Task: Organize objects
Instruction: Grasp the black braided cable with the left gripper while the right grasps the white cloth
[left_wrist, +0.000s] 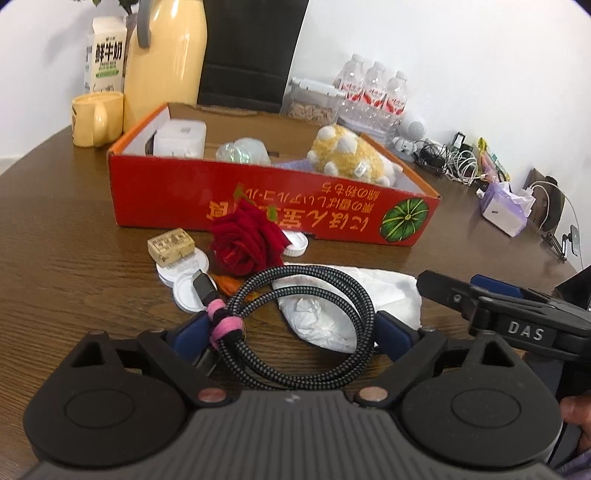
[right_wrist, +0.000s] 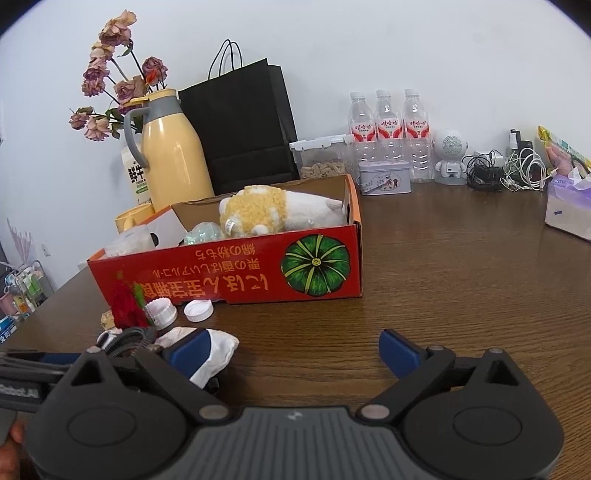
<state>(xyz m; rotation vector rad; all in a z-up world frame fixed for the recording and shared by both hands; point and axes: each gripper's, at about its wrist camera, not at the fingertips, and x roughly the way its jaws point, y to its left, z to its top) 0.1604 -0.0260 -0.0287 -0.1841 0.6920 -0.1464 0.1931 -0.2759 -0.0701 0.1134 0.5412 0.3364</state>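
Left gripper (left_wrist: 295, 334): jaws stand wide apart, blue pads on either side of the coiled braided cable (left_wrist: 295, 325), which lies on the wooden table (left_wrist: 74, 236) bound by a pink tie (left_wrist: 223, 325). Pads do not press the coil as far as the left wrist view shows; the near part of the coil is hidden under the gripper body. The cable's plug end rests over a white lid (left_wrist: 190, 291).

Right gripper (right_wrist: 291, 352): jaws wide, bare tabletop between them. Its left pad overlaps the crumpled white tissue (right_wrist: 218, 356) in the right wrist view; contact cannot be judged. The same gripper enters the left wrist view from the right edge, partly cut off.

Loose items ahead of the cable: red artificial rose (left_wrist: 245, 240), a small beige printed block (left_wrist: 171, 243) lying on a second white lid, and a white bottle cap (left_wrist: 295, 245) half hidden behind the rose. An orange scrap under the rose is not identifiable.

Red cardboard box (left_wrist: 258, 206) stands open behind these, print upside down. Inside: yellow-and-white plush toy (left_wrist: 347, 155), a clear crinkled item (left_wrist: 243, 151) too blurred to name, a white container (left_wrist: 181, 138) cut by the box wall.

Behind the box: yellow thermos (right_wrist: 173, 155), milk carton (left_wrist: 105, 55), yellow mug (left_wrist: 96, 118), black paper bag (right_wrist: 240, 122), three water bottles (right_wrist: 388, 125).
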